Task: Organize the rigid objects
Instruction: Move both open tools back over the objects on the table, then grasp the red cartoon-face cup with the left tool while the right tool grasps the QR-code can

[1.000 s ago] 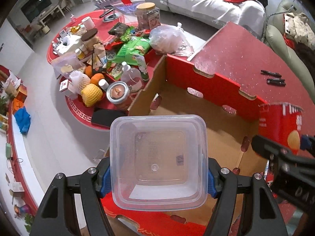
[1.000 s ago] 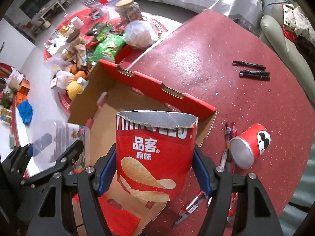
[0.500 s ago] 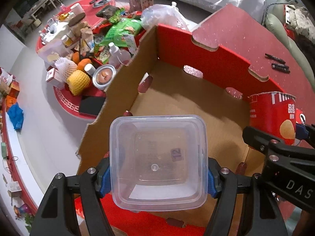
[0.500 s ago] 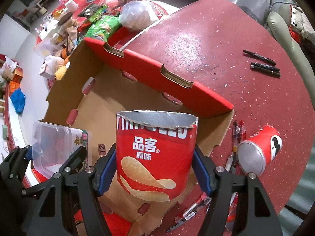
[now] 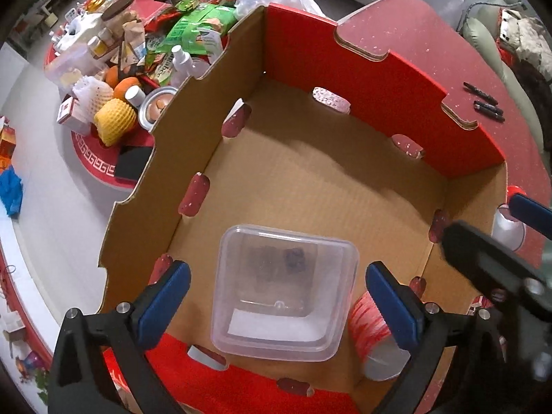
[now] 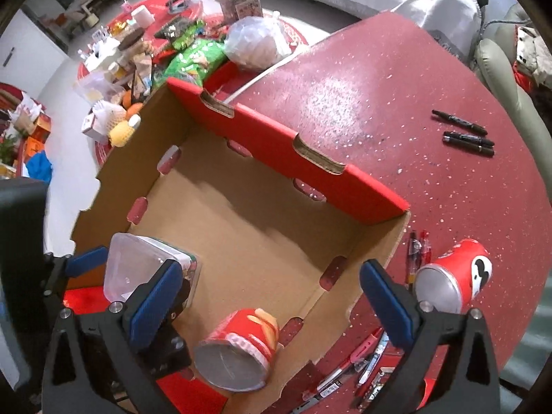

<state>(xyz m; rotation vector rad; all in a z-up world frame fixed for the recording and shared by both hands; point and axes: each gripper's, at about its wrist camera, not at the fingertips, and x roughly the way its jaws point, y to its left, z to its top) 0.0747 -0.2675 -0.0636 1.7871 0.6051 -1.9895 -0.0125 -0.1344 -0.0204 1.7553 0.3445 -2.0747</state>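
A clear plastic container (image 5: pixel 283 293) sits on the floor of the cardboard box (image 5: pixel 310 179) near its front wall; it also shows in the right wrist view (image 6: pixel 138 269). My left gripper (image 5: pixel 276 303) is open above it, not touching. A red chip can (image 6: pixel 241 348) lies on its side in the box's front right corner; it shows in the left wrist view (image 5: pixel 372 338) too. My right gripper (image 6: pixel 272 307) is open above the can.
A second red can (image 6: pixel 452 283) lies on the red table (image 6: pixel 379 86) right of the box, beside several pens (image 6: pixel 417 252). Black markers (image 6: pixel 465 134) lie farther back. A low table left of the box holds snacks, bottles and fruit (image 5: pixel 117 117).
Both grippers opened and let go. The clear container and the chip can dropped into the box; the can now lies on its side.
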